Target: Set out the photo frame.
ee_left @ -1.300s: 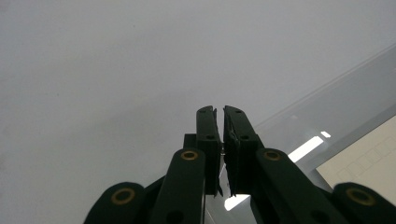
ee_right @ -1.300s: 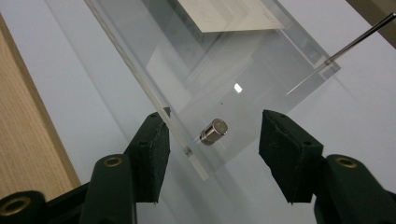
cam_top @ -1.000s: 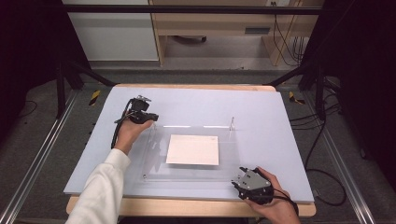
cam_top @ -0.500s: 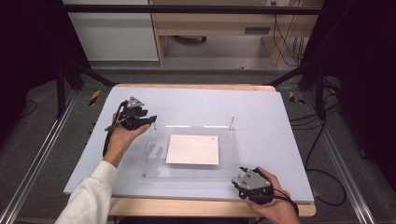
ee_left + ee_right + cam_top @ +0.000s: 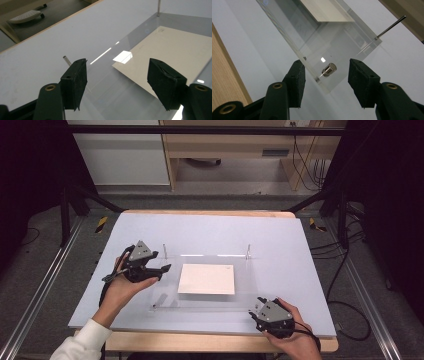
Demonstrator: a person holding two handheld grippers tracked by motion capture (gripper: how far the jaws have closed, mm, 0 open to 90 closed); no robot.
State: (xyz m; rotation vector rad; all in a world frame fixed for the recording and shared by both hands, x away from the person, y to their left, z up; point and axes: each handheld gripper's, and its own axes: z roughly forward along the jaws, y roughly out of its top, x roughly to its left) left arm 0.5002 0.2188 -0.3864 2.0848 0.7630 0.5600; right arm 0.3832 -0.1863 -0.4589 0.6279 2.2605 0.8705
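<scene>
The left tool (image 5: 159,268) is held in the person's left hand (image 5: 122,287) at the left end of a clear acrylic plate (image 5: 245,282), its black jaws spread wide with nothing between them. In the left gripper view (image 5: 117,87) the jaws stand over the plate's near left part, and a thin metal pin (image 5: 67,60) rises just behind the left jaw.

The right tool (image 5: 256,312) sits in the person's right hand (image 5: 292,335) at the near right corner of the plate, jaws also parted and empty. In the right gripper view (image 5: 326,83) the plate's corner lies between the two jaws, and a small silver cylindrical peg (image 5: 329,69) stands on that corner; neither jaw touches it. Farther along the plate's edge a slim metal rod (image 5: 390,26) stands up from another corner.

The plate lies flat in the middle of the pale blue-grey tabletop (image 5: 300,245), with a white sheet (image 5: 206,279) under or within it near its centre. Two thin posts (image 5: 248,251) stand at the plate's far corners. A white sleeve (image 5: 82,340) covers the left forearm at the near left edge.
</scene>
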